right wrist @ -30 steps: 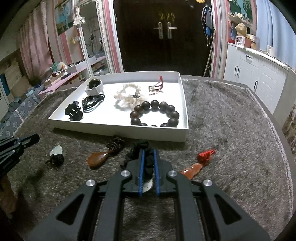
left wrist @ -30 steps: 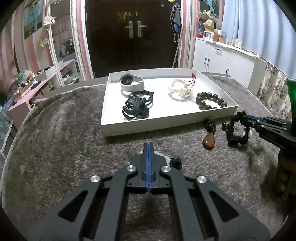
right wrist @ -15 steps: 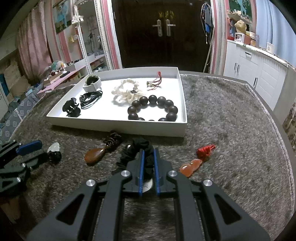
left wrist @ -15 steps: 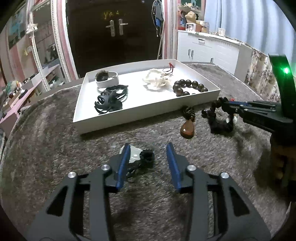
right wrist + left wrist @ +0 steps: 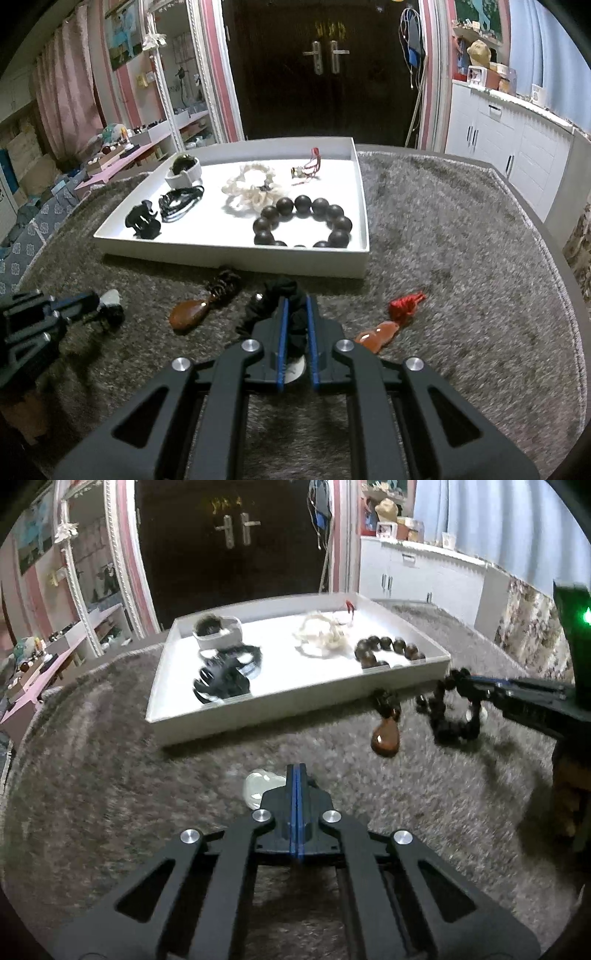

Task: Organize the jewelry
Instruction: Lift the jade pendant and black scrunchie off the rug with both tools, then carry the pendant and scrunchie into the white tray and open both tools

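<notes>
No text, label, brand, number or sign can be read in either view. The dark double door (image 5: 325, 62) carries some gold-coloured marks above its handles, but they are too blurred and dim to make out as characters. The pictures on the pink wall (image 5: 123, 35) show only coloured shapes, with no lettering that can be told. The small boxes and cups on the white cabinet (image 5: 491, 79) are too small to show any print. The white tray (image 5: 229, 254) and the pieces lying in it bear no visible writing, and the black tool bodies show no marking either.
</notes>
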`<state>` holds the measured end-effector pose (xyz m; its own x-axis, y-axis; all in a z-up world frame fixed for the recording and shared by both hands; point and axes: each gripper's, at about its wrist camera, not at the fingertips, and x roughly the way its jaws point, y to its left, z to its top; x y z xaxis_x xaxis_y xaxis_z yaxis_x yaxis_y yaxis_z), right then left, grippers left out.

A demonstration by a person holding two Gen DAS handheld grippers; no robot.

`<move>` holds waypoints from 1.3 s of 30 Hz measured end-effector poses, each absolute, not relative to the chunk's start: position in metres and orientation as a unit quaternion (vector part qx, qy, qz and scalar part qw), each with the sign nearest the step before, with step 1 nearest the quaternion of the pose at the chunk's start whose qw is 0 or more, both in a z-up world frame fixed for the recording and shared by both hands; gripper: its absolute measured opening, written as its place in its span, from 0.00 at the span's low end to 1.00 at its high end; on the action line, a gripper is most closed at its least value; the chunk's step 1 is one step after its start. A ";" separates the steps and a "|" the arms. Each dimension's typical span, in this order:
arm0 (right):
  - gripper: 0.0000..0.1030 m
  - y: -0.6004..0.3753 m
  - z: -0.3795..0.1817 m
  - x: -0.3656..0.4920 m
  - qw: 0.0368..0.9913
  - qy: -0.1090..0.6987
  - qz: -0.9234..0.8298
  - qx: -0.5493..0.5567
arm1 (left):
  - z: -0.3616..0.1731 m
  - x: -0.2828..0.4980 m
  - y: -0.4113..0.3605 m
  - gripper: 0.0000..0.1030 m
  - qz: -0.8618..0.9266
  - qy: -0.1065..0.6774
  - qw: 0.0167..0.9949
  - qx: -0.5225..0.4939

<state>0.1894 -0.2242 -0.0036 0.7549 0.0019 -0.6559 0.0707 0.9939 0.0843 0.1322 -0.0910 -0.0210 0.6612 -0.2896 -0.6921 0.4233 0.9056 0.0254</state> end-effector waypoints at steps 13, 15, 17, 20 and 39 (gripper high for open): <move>0.09 -0.219 0.009 0.189 0.938 0.343 -0.014 0.050 | -0.020 0.121 -0.099 0.27 -0.222 0.359 0.898 0.123; 0.09 -0.220 0.008 0.188 0.937 0.344 -0.015 0.050 | -0.026 0.121 -0.104 0.27 -0.222 0.364 0.895 0.131; 0.09 -0.222 0.008 0.187 0.937 0.345 -0.016 0.051 | -0.031 0.123 -0.107 0.27 -0.219 0.367 0.893 0.139; 0.09 -0.225 0.008 0.187 0.937 0.345 -0.018 0.053 | -0.038 0.128 -0.110 0.25 -0.213 0.375 0.891 0.143; 0.09 -0.216 0.064 0.187 0.956 0.291 0.000 0.036 | 0.048 0.140 -0.078 0.12 -0.184 0.321 0.925 0.089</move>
